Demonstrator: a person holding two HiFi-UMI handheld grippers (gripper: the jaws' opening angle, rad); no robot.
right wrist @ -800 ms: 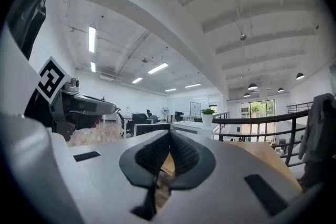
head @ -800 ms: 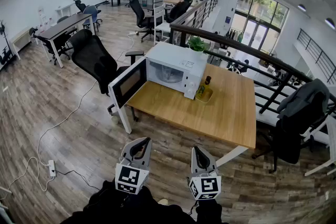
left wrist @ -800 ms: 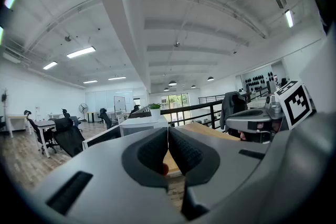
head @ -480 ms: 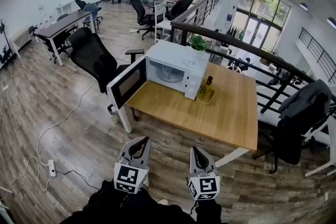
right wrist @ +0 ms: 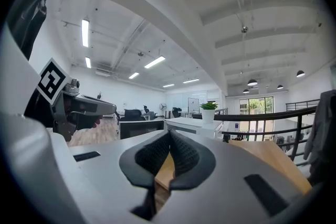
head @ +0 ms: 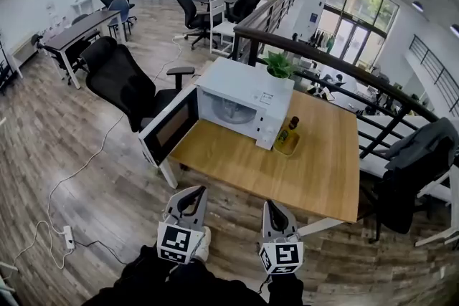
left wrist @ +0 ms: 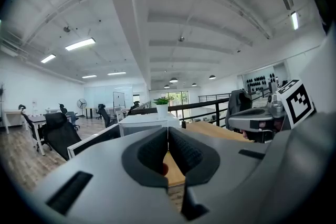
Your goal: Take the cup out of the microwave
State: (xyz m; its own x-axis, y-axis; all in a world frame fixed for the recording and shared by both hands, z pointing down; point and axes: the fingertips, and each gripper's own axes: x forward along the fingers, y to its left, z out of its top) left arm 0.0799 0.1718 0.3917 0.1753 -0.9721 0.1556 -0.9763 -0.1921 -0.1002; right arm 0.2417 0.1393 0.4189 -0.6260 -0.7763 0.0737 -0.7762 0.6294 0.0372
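While both tools hang low in front of us, well apart from the bench [head: 315,168], the step in hand looks to be the approach, so we line up before reaching. The left tool [head: 191,194] has its pads pressed together with nothing between them, and the right tool [head: 272,207] is likewise closed and empty; whichever we reach with must spread its jaws before the opening, not inside it. The microwave [head: 240,93] sits toward the left end of the bench with its door [head: 169,128] swung wide to our left, so the cavity [head: 231,111] faces us. We judge the cup to be in there, since something pale shows on the cavity floor, but from here we cannot tell its shape or whether it has a handle. We step in square to the opening, clear of the door edge that juts past the bench, and mind the cable [head: 75,170] trailing across the floor [head: 43,125] on our left. The right tool seems the better choice, as the door hems in the left side. A bottle [head: 290,125] stands just beside the microwave's right end, and we keep our arm off it. Once close, we go in level, close gently on the cup's wall, lift a little and draw straight back.
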